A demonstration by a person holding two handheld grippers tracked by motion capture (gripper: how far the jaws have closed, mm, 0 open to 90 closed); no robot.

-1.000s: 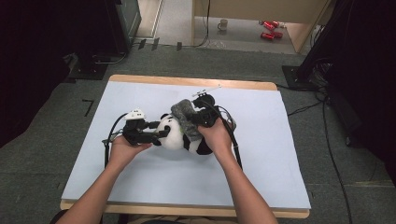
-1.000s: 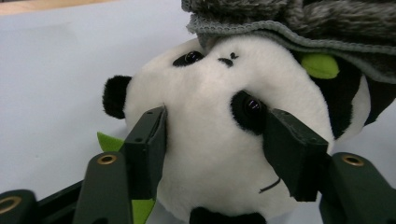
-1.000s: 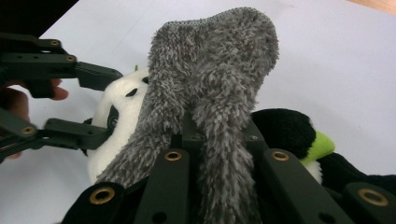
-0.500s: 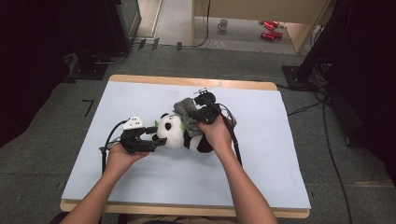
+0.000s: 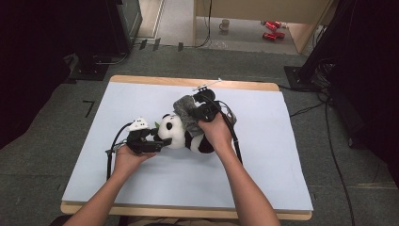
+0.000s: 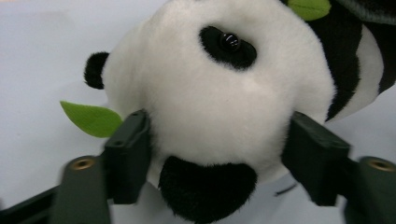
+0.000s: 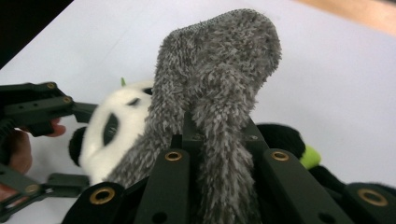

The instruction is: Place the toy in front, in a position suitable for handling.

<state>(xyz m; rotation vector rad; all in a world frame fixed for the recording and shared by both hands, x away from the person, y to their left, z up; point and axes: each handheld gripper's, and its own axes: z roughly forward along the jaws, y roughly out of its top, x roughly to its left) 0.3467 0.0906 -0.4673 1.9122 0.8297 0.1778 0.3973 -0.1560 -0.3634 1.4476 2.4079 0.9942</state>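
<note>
Pale blue sheeting covers the tabletop [image 5: 263, 188], at whose middle a light, soft, squashy plush panda [image 5: 175, 132] lies, its head bracketed by the left gripper [image 6: 217, 149] fingers, just closing, best taken there, while the right gripper [image 7: 219, 154] fingers are clamped on a limp grey fuzzy sock [image 7: 219, 79].

The plush panda [image 6: 224, 107] was white with black ears and eye patches, and it had green felt leaves [image 6: 93, 119]. The fuzzy sock [image 7: 219, 79] was grey. The tabletop [image 5: 282, 165] was pale blue.
</note>
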